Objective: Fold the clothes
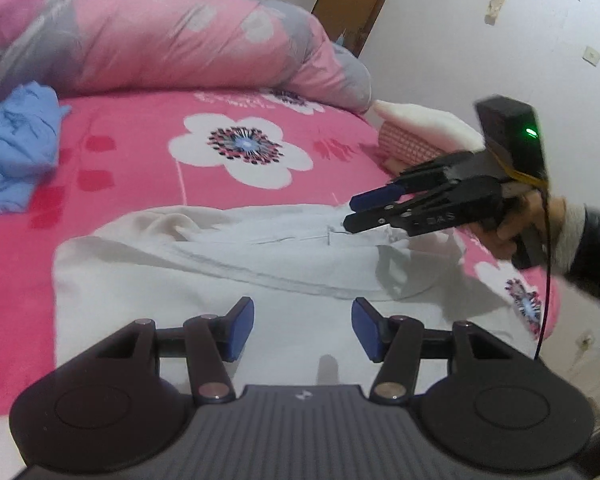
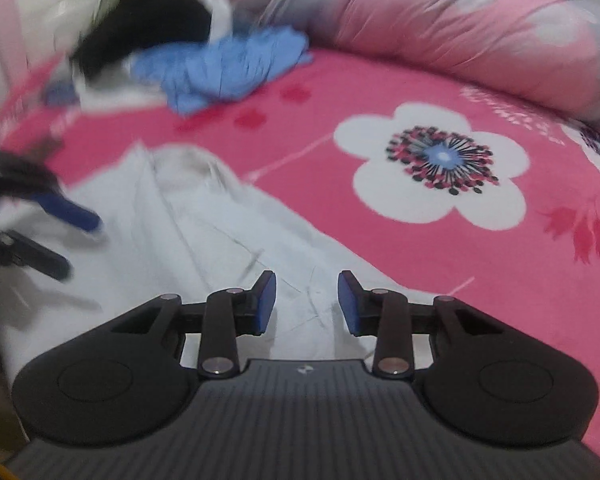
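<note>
Both 2 wrist views sit low and close over the bed (image 1: 140,168) — left faces the far edge, right looks leftward — sharing the white garment (image 2: 204,240) and flower print (image 1: 242,148).

Garment (image 1: 228,280) flat on bed (image 1: 140,168); crumpled cloth (image 1: 16,148) beyond at left, rolled quilt (image 1: 172,36) along far edge.

Soft, even indoor light; fisheye bending at the edges.
Right wrist view smears with motion blur at its left side, the black garment (image 2: 140,28) worst; faint shadows lie on the white garment (image 1: 204,280).
</note>
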Motion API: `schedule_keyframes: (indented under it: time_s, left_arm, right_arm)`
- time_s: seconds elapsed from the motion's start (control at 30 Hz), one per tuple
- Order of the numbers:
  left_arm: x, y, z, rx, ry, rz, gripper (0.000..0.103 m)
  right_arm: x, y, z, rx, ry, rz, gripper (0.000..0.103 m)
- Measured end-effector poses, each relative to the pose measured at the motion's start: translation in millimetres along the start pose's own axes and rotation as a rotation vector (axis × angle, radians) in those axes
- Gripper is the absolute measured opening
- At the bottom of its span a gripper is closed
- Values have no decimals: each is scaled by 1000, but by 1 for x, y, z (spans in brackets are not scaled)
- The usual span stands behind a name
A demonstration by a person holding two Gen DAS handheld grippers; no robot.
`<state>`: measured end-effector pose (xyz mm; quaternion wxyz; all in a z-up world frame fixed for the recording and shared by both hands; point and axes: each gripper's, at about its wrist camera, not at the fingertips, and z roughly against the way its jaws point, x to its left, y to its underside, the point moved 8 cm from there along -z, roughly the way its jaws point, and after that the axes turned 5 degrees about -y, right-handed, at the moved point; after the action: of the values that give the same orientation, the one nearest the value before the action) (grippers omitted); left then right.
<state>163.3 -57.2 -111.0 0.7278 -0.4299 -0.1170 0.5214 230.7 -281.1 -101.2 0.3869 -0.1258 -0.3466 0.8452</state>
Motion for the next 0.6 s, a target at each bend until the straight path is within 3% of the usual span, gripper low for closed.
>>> schedule_keyframes:
  time_s: [0.2,0.27,0.3,0.33,0.6]
  left_arm:
    - [15,8,-4,-5,-4,39,55]
    - [17,11,-7,-14,-13,38,55]
    - [18,12,-8,-19,-19,40,55]
    - [19,13,-8,-23,-20,46,55]
    - [24,19,-12,-29,7,79,55]
  right_arm:
    - [14,-8,-49,210,9,153,33]
    - [19,-10,-64,279,12,203,28]
    - [19,-11,-65,280,17,205,14]
    - [22,-13,-63,275,17,223,9]
    - [57,-52,-32,157,-36,365,5]
